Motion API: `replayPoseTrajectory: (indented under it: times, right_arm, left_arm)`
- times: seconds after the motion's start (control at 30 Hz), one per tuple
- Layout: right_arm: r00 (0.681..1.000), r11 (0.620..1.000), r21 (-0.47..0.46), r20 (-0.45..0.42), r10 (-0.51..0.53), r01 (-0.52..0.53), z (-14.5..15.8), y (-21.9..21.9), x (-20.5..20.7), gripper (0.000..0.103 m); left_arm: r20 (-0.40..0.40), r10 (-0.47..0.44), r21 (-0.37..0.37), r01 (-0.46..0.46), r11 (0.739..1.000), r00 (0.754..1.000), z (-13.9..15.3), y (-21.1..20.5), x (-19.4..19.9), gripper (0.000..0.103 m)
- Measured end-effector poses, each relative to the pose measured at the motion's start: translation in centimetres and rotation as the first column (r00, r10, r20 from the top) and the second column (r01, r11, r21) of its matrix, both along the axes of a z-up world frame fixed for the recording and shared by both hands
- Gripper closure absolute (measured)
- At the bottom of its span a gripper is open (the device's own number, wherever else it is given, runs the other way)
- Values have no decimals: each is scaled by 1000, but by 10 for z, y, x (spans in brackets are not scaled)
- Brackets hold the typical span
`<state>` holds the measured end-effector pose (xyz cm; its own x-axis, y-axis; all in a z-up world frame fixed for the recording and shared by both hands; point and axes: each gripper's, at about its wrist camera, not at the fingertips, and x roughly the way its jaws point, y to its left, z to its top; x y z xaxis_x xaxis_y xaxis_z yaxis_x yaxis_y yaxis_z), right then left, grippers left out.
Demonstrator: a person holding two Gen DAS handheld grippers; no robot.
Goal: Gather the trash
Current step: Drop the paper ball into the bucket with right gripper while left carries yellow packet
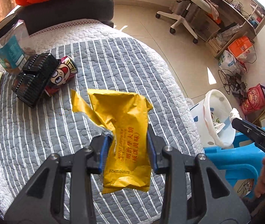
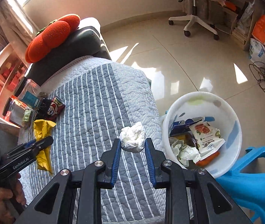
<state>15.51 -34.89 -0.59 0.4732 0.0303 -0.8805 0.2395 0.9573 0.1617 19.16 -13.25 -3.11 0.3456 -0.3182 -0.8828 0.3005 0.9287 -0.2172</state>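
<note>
The left gripper (image 1: 129, 140) has its jaws clenched on a crumpled yellow snack wrapper (image 1: 125, 136), lifted clear of the grey quilted cover with white stripes (image 1: 98, 59). Red print on the wrapper includes "WAFFLE SANDWICH", Chinese characters and a code beginning "B2026". The right gripper (image 2: 133, 145) has its jaws grasping a crumpled white tissue ball (image 2: 132, 139) by its sides, also above the striped cover and near the cover's edge.

Seen from the right wrist, the left gripper's black body reads "GenRobot.AI", with a person's hand (image 2: 5, 196) around its handle. From the left wrist, the right gripper's arm shows the letters "DAS".

Just past the cover's edge, on the floor, stands a round white plastic bin (image 2: 233, 136) beside a blue plastic stool (image 2: 253, 183). Inside lie a white-and-orange snack bag with Chinese lettering (image 2: 206, 138), crumpled paper and a blue carton.

Still on the cover, well apart from both grippers, are a black ridged plastic tray (image 1: 34, 78), a red can with a cartoon face (image 1: 63, 72) touching it, and a clear jar with a teal label and black lid (image 1: 8, 43); the label's print is too small to read.
</note>
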Motion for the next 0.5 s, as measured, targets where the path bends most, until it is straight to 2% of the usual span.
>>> replayPoseTrajectory:
  times: [0.3, 0.5]
  right_arm:
    - [997, 997, -18, -22, -74, 74, -3, -55, -28, 76]
    - [986, 987, -5, -47, -158, 158, -9, -98, -43, 76]
  left_arm:
    - [4, -58, -30, 58, 998, 998, 0, -47, -5, 65]
    - [13, -88, -49, 89, 995, 996, -1, -73, -8, 65]
